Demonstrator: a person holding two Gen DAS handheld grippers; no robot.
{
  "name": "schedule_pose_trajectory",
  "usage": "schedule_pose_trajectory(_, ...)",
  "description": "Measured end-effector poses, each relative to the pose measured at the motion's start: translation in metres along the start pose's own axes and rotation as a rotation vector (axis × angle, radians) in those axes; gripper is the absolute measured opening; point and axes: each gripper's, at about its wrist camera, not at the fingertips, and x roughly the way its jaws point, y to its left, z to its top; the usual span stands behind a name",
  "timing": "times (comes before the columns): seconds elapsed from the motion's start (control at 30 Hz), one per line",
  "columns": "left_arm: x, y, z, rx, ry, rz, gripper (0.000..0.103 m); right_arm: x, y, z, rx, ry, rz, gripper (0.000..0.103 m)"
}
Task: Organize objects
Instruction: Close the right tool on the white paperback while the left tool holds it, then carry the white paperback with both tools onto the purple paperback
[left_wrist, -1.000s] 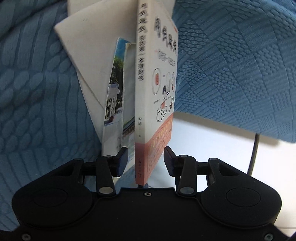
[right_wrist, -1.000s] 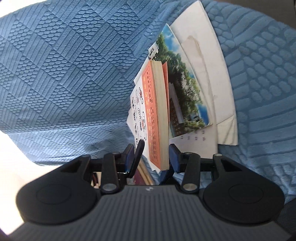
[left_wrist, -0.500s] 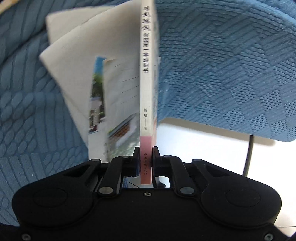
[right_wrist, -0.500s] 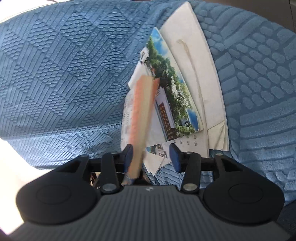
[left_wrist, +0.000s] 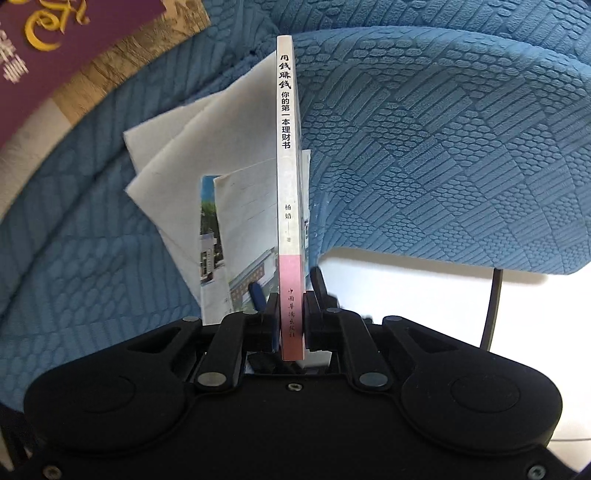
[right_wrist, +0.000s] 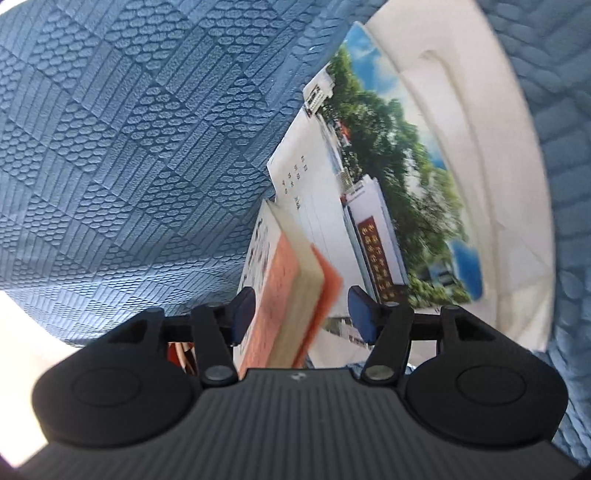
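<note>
Blue textured fabric sofa (left_wrist: 443, 155) with embossed geometric quilting fills both views. White glossy floor (left_wrist: 406, 288) beneath the cushion edge, brightly lit. Thin black cable (left_wrist: 493, 306) runs down across the floor.

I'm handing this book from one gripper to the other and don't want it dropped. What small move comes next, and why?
Probably draw the right gripper back, clear of the book. The left gripper is clamped on the spine's lower end, while the right jaws have just been opening and stand apart around the page edge, pads off the covers, so the left alone carries it.
</note>
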Motion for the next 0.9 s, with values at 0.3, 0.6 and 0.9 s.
schedule_pose_trajectory(0.3, -0.035, -0.015, 0.002, 0.076, -0.008, 0.007, 0.015, -0.022, 0.048, -0.026, -0.216, -0.018, -0.04, 0.023)
schedule_pose_trajectory(0.6, -0.078, -0.026, -0.014, 0.124, 0.035, -0.047, 0.017, -0.048, 0.075, -0.072, -0.358, -0.081, -0.077, 0.024)
schedule_pose_trajectory(0.9, -0.121, -0.027, -0.034, 0.168, 0.077, -0.065, 0.018, -0.078, 0.091, -0.125, -0.392, -0.128, -0.111, 0.024)
